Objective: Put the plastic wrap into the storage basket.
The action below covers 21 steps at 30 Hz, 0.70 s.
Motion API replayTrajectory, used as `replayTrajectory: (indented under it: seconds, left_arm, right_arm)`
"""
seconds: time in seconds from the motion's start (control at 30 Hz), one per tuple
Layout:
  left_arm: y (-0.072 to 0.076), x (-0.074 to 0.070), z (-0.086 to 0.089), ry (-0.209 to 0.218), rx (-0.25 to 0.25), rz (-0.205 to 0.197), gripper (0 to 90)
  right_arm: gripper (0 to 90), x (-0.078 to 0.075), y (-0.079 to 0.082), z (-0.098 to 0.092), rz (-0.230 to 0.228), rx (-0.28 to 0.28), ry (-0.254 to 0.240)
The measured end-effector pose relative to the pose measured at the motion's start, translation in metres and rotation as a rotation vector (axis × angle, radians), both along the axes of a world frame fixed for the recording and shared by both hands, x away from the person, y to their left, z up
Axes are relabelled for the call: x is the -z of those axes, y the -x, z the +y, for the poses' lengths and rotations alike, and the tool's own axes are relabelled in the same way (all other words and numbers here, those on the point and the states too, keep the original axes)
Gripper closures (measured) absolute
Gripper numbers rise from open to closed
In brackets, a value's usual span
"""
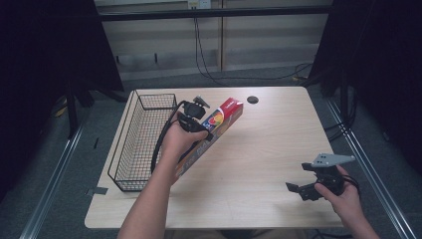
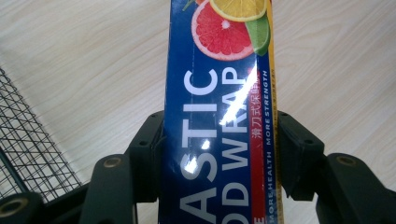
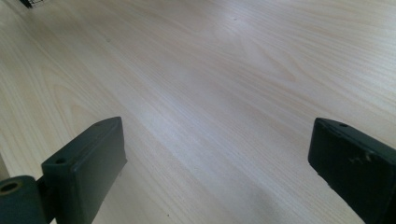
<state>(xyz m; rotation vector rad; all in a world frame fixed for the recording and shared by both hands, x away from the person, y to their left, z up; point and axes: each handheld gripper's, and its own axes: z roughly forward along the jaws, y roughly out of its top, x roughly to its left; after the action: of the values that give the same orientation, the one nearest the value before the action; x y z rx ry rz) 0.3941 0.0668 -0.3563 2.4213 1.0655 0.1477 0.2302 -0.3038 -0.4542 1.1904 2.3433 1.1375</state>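
Black wire mesh basket at left edge of pale wood counter. Just right of basket: left gripper, fingers clamped on both long sides of long blue plastic-wrap box with citrus print, box tilted, far end raised. Far right, near front edge: right gripper, fingers spread wide, nothing between, low over bare counter.

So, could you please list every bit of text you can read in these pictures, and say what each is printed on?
"ASTIC" over "OD WRAP", letters cut off: white print on the blue plastic wrap box.
"MORE HEALTH MORE STRENGTH": small white line along the box's right edge.
Chinese characters on the red stripe: too small and glare-struck to read.
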Motion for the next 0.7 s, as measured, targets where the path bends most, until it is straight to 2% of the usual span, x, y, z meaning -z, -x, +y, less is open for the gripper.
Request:
replayTrajectory:
  seconds: [0.07,0.3,0.7]
  left_arm:
    - [0.000,0.000,0.001,0.007,-0.019,0.004,43.6]
    - [-0.001,-0.003,0.008,0.002,-0.028,-0.003,43.5]
    - [-0.001,-0.006,0.024,0.015,-0.095,-0.007,43.5]
  right_arm:
    - [3.7,0.000,0.000,0.000,0.000,0.000,0.000]
    - [3.7,0.000,0.001,0.000,0.000,0.000,-0.003]
    - [3.7,0.000,0.000,0.000,0.000,-0.001,-0.004]
